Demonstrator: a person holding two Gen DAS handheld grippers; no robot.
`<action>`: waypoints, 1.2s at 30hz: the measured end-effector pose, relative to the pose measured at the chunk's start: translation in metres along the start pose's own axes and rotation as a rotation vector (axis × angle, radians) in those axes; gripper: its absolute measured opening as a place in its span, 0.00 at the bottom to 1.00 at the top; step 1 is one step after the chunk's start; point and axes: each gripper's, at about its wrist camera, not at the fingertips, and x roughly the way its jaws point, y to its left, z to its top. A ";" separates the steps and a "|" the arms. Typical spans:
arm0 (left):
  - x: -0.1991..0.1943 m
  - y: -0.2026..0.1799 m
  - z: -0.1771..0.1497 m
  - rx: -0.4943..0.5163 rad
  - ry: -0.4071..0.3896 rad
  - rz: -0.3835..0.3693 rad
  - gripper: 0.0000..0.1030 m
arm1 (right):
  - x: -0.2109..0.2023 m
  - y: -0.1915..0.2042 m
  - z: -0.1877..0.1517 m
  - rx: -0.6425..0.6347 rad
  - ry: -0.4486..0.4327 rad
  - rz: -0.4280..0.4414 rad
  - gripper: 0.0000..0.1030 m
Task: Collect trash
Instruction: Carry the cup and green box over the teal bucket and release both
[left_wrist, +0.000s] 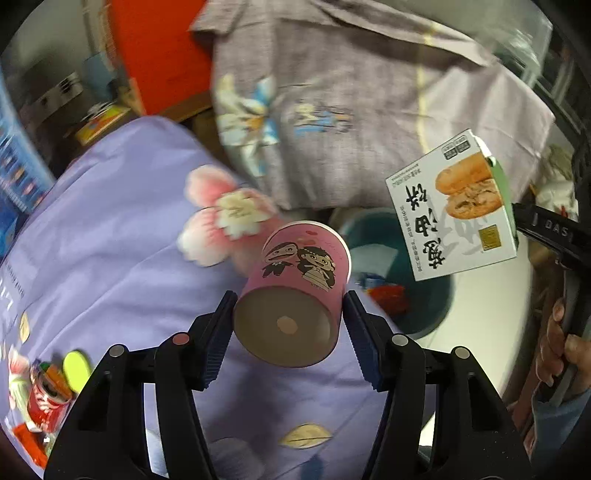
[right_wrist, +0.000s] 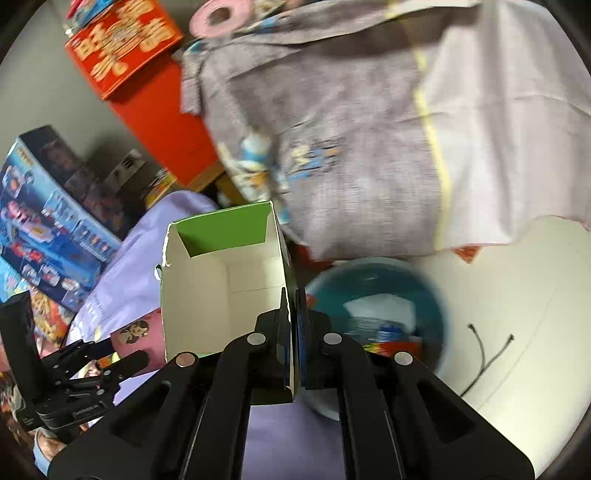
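Pink paper, one cup (left_wrist: 295, 291), sits clamped sideways between our left gripper (left_wrist: 290, 332) fingers, base toward the camera, above the lilac bedspread (left_wrist: 110, 240). Our right gripper (right_wrist: 293, 332) pinches one wall of a single open white food box (right_wrist: 221, 280), fingers shut on the card. Both items hang near one teal bin (right_wrist: 436, 295) on the floor, litter inside. One red can (left_wrist: 44, 402) lies on the bedspread.
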 end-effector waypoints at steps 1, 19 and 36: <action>0.002 -0.007 0.001 0.010 0.002 -0.008 0.58 | -0.002 -0.007 0.000 0.007 -0.001 -0.009 0.03; 0.072 -0.091 0.012 0.126 0.122 -0.084 0.58 | 0.024 -0.089 -0.021 0.114 0.102 -0.110 0.27; 0.094 -0.093 0.010 0.124 0.163 -0.109 0.58 | 0.030 -0.091 -0.019 0.138 0.103 -0.122 0.72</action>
